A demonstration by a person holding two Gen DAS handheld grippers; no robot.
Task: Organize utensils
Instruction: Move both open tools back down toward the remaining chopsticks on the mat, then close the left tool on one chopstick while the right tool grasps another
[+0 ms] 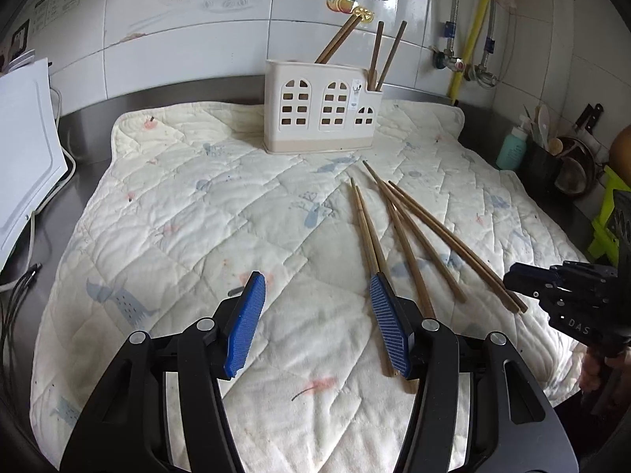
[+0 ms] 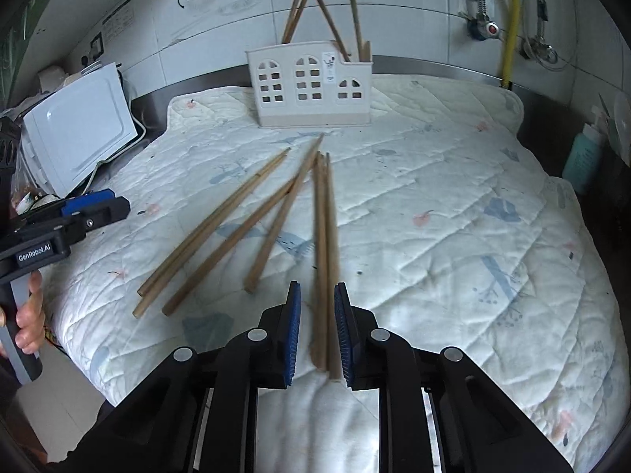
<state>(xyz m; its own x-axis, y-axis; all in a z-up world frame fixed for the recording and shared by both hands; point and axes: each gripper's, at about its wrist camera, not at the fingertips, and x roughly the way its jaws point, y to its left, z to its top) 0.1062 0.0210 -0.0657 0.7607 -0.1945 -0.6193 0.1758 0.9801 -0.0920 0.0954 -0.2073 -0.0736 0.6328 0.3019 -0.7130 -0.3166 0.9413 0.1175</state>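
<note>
Right gripper [image 2: 317,331] narrowly brackets 2 blurred wooden chopsticks [image 2: 325,260] on quilted mat [image 2: 434,197]; left gripper [image 1: 315,323] gapes wide, ribbed blue pads [image 1: 388,327] holding nothing.

The right hand-held gripper [image 2: 318,333] has its blue pads apart around a blurred pair of chopsticks [image 2: 325,252] lying on the quilted mat [image 2: 453,205]. Four loose chopsticks [image 2: 236,228] fan out just left. At far centre stands the white utensil holder [image 2: 311,82], with chopsticks upright inside. The left hand-held gripper [image 2: 98,207] hovers at the left edge.
</note>
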